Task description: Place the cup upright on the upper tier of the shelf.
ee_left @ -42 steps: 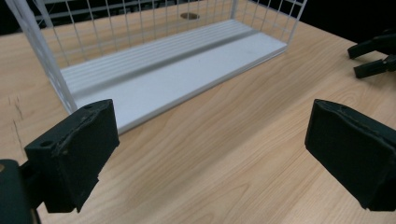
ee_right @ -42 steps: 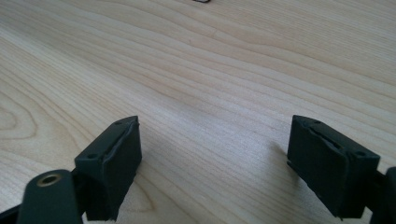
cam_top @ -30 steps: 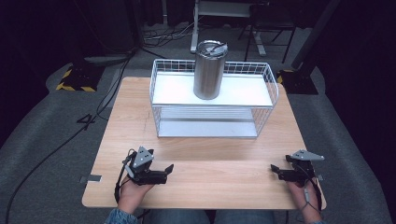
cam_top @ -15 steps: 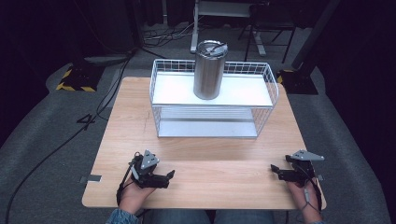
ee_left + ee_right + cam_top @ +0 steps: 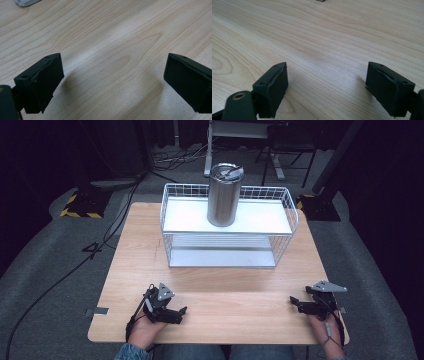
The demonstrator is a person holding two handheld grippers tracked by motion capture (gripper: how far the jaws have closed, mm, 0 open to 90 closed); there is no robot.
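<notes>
A steel tumbler (image 5: 223, 195) with a lid stands upright on the top shelf of a white wire rack (image 5: 227, 252) at the far side of the wooden table (image 5: 230, 285). Near the front left edge, my left gripper (image 5: 179, 313) lies low over the wood with its tips pointing right. In the left gripper view its jaws stand wide apart over bare wood (image 5: 112, 82). At the front right, my right gripper (image 5: 294, 302) points left, held by a hand. Its jaws are also spread, with only table between them (image 5: 327, 87).
The rack's lower shelf (image 5: 222, 257) holds nothing. A grey tab (image 5: 97, 311) sticks out from the table's left edge. Black cables (image 5: 60, 280) trail over the grey floor on the left. Stands and dark equipment are behind the table.
My left gripper has shifted slightly toward the near edge and to the right. The right gripper, the tumbler and the rack have not moved.
</notes>
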